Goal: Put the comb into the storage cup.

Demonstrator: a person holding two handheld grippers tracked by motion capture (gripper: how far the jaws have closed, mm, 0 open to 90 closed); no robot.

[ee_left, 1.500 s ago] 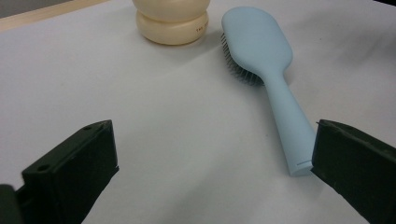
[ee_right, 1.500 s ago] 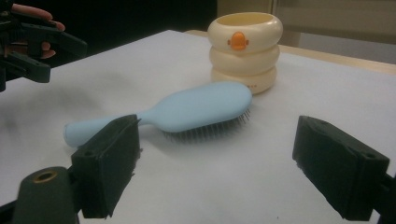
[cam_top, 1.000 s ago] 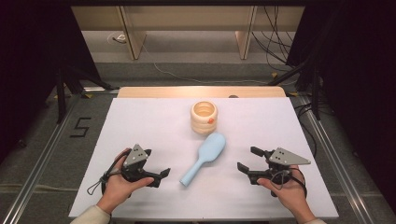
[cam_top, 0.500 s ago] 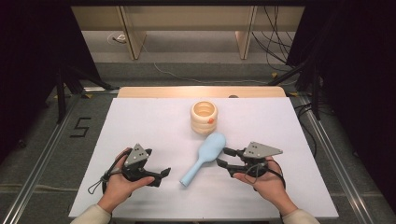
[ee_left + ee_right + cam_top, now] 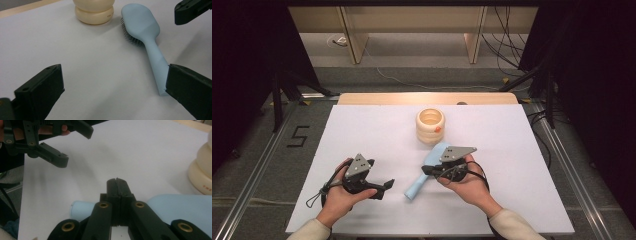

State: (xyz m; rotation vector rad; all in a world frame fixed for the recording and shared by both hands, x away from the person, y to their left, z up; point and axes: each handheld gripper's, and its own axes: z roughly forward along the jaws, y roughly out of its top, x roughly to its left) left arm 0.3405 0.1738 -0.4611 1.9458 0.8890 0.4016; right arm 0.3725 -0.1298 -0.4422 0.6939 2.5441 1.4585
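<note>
the light blue hairbrush (image 5: 424, 172) lay flat on the white table (image 5: 522, 150), its bristles facing down, its wide head pointing toward the cream ribbed pot (image 5: 430, 126) and its handle end pointing toward the person. the pot stood upright just behind the head of the brush, near it but apart, with a small orange mark on its side. the right gripper (image 5: 428, 170) was above the handle of the brush; its jaws had just been closing and now stood pressed together, and in the right gripper view they met above the handle (image 5: 82, 210) with nothing between them, so the brush was not grasped. the right hand (image 5: 467, 182) covered a part of the brush head from above. the left gripper (image 5: 384, 187) rested on the table at the left of the brush, near the handle end, with its jaws wide apart and empty; in the left gripper view one of its jaws hid the tip of the handle (image 5: 156, 62). nothing stood between the brush and the pot.
</note>
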